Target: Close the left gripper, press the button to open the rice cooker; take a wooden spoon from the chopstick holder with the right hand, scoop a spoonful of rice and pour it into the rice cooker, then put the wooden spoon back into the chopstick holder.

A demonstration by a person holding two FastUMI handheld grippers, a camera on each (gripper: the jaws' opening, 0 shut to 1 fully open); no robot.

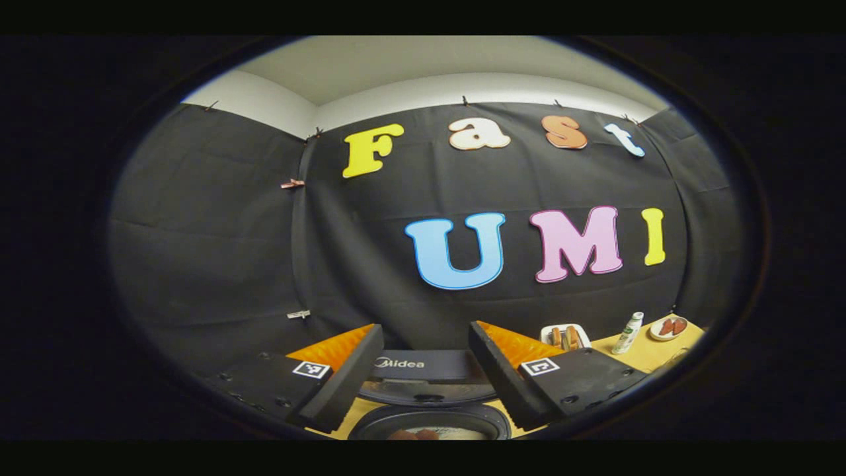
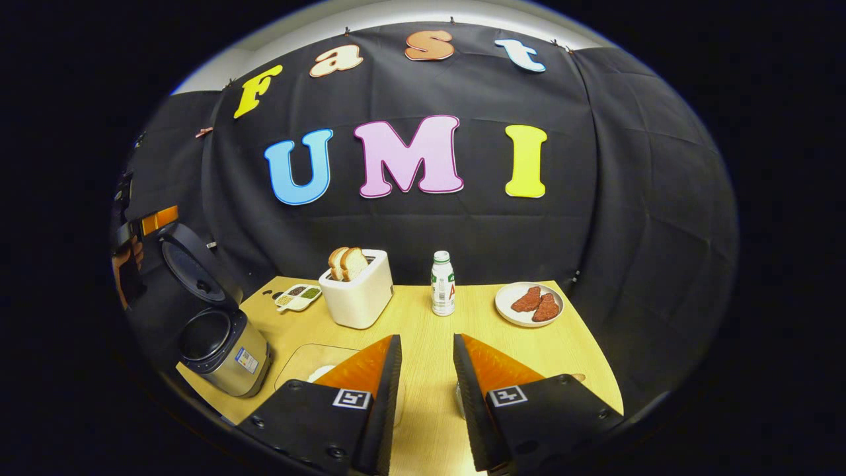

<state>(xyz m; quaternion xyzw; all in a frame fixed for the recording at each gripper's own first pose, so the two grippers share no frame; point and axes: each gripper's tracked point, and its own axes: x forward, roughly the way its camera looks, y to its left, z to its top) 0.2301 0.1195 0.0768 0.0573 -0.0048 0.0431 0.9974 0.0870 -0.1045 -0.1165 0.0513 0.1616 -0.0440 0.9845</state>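
Observation:
The rice cooker [image 2: 221, 344] stands at the table's left edge with its lid [image 2: 192, 264] swung up and the dark inner pot showing. In the left gripper view the raised lid [image 1: 426, 380] and the pot's mouth [image 1: 429, 423] lie right below and between my fingers. My left gripper [image 1: 426, 330] is open over the cooker, holding nothing. It also appears behind the lid in the right gripper view, held by a hand [image 2: 125, 264]. My right gripper [image 2: 426, 340] is open low over the table's front middle. A clear container [image 2: 301, 360] with something white sits by its left finger.
A white toaster [image 2: 357, 294] with two bread slices stands mid-table, and a small divided dish [image 2: 299, 296] lies to its left. A small bottle [image 2: 443, 284] and a plate of meat [image 2: 529, 303] are to the right. The wooden table [image 2: 581, 357] ends close on the right.

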